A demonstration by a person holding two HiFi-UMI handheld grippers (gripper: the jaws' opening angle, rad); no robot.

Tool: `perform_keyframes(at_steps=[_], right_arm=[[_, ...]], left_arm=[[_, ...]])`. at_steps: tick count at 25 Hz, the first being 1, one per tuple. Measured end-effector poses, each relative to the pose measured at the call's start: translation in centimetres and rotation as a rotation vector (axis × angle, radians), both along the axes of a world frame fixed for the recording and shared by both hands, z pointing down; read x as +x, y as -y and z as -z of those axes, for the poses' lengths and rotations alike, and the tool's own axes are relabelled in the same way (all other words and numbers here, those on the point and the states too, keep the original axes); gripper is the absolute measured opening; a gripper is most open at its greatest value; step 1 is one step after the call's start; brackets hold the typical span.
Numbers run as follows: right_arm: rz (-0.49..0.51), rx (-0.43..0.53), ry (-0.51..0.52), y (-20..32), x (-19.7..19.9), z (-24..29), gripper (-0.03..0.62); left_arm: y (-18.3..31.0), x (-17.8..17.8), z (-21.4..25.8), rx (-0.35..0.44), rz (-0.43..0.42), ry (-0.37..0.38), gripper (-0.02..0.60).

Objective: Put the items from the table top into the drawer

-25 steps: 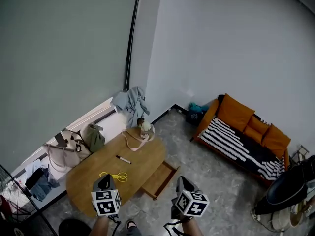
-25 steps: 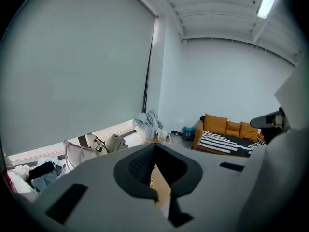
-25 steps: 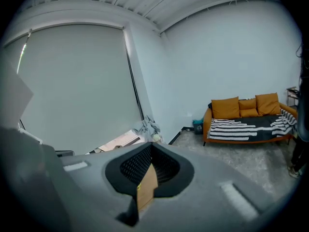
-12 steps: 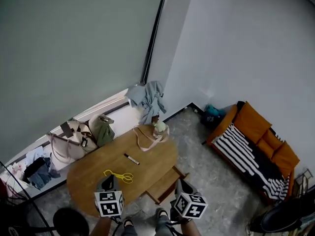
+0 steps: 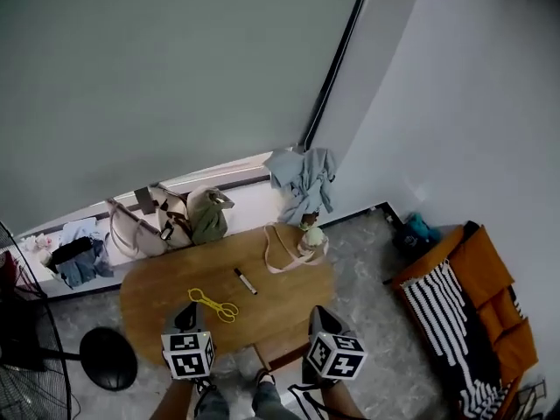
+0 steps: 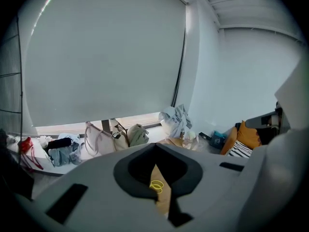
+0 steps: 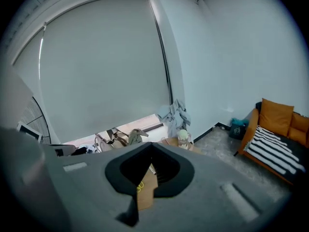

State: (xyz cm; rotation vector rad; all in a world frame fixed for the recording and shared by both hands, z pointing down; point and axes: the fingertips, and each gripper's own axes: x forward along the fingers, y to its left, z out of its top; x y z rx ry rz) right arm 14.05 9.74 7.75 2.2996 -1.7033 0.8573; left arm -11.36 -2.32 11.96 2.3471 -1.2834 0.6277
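Note:
The oval wooden table (image 5: pixel 166 291) lies just ahead of both grippers. On it rest yellow scissors (image 5: pixel 212 304), a black marker (image 5: pixel 245 281) and a pink strap bag (image 5: pixel 293 250) with a small pale bottle (image 5: pixel 311 234). The open drawer (image 5: pixel 278 354) juts from the table's near edge, between the two grippers. My left gripper (image 5: pixel 185 318) hovers at the near edge just short of the scissors, shut and empty. My right gripper (image 5: pixel 317 318) hangs beside the drawer, shut and empty. Through the left gripper (image 6: pixel 155 146) jaws I see the scissors (image 6: pixel 156 186); through the right gripper (image 7: pixel 150 146) jaws too, the scissors (image 7: pixel 140 187).
Handbags (image 5: pixel 136 230) and an olive bag (image 5: pixel 206 215) sit on the floor by the window, with a clothes pile (image 5: pixel 74 261) further left. Blue clothes (image 5: pixel 302 180) hang at the corner. A black fan base (image 5: pixel 108 359) stands left of the table, an orange sofa (image 5: pixel 472 313) at right.
The head view has swung, so the table now sits centred ahead and the sofa has slid to the right edge. Both grippers came closer to the table's near edge, jaws still shut.

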Motion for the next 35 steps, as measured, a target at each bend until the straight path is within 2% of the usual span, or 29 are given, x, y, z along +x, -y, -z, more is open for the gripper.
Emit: perform_keyframes(at_steps=[2,5,10,15,23,30,35], right_arm=[[0.026,0.002,-0.006,1.0,0.8,-0.2,0.005],[0.039,-0.002,0.041,2.3,0.8,-1.3,0.005],[0.133,-0.009,0.019,4.7,-1.9,-1.6,0.005],[0.207,-0.065,0.026,6.6,-5.1,-4.1,0.005],[0.379,-0.155,0.071,9.9,-13.1,-12.6,0.005],[0.477,-0.221,0.098,11.2,-19.2,-19.7,0.005],[0.511,-0.274,0.116,10.8,-21.9,-25.2,0.005]], left_arm=[[-0.2,0.2,-0.1,0.002,0.03,-0.003,-0.002],[-0.4,-0.6,-0.5,0.004,0.06,0.017,-0.003],[0.0,-4.8,-2.4,-0.03,0.162,0.019,-0.002],[-0.3,-9.3,-4.9,-0.07,0.259,0.036,-0.003],[-1.0,-16.8,-12.4,-0.135,0.419,0.08,-0.003],[-2.7,-20.7,-19.3,-0.214,0.475,0.077,-0.002],[-3.3,-22.5,-24.4,-0.237,0.483,0.112,-0.002]])
